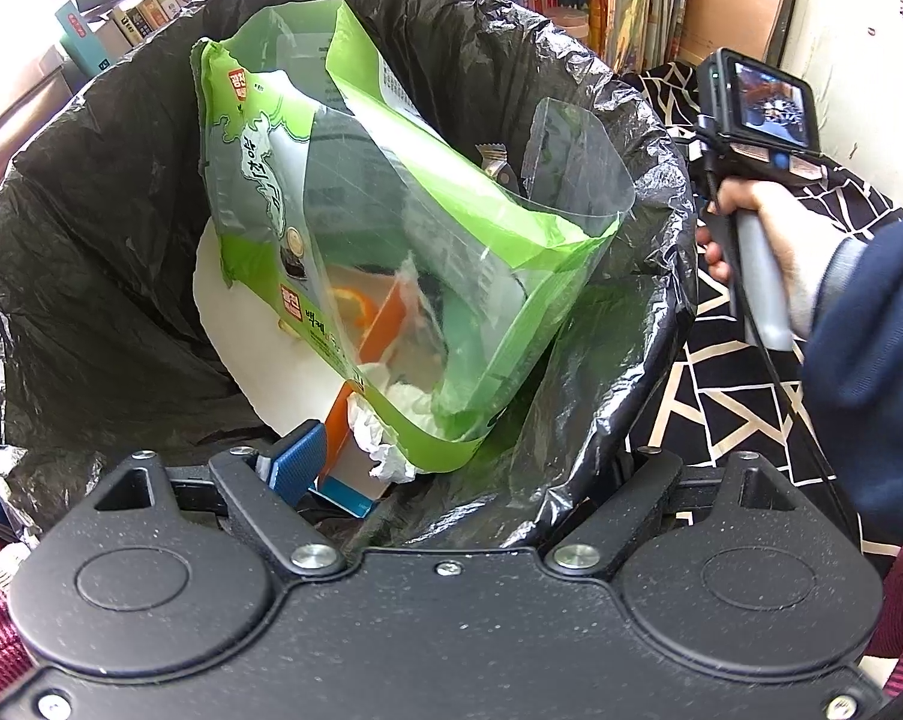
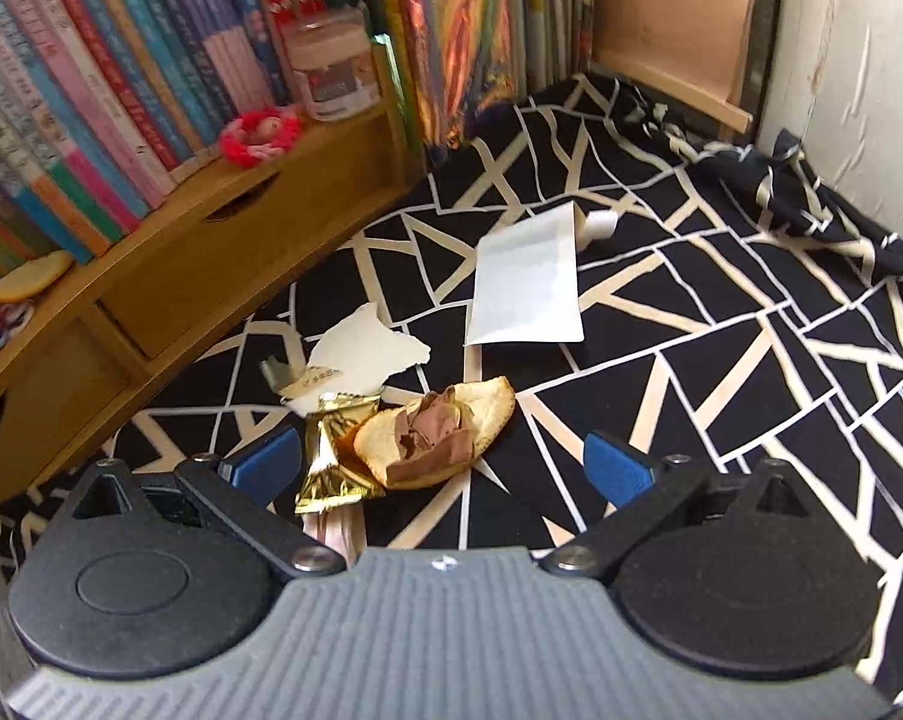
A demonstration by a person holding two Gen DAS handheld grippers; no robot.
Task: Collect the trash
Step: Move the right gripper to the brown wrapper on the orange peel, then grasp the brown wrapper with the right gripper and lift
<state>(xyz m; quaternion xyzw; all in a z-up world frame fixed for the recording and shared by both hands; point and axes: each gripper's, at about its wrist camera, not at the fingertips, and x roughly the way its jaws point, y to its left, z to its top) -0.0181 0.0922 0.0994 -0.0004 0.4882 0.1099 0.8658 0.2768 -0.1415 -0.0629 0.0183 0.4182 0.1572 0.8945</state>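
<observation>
Black plastic lines the bin (image 1: 61, 228), which is crowded with trash: a green bag (image 1: 355, 252) leans across the middle, with white paper, orange scraps and crumpled tissue under it. The left gripper (image 1: 451, 456) sits at the bin's near rim; only its left blue pad shows, the right one is hidden behind the liner, so whether it is parted or clamped on the rim cannot be told. To the right, a hand (image 1: 745, 222) in a dark sleeve holds the other tool's handle over a black-and-cream patterned cloth (image 2: 721, 312).

The right gripper (image 2: 442, 462) hangs with jaws spread wide and nothing between the pads. Just beyond them on the cloth lies an orange peel (image 2: 451, 420) with a brown wrapper in it, touching a gold wrapper (image 2: 331, 450) on its left. Torn paper (image 2: 361, 354) lies farther left, a white sheet (image 2: 526, 288) farther off. A wooden shelf (image 2: 169, 276) of books stands along the left.
</observation>
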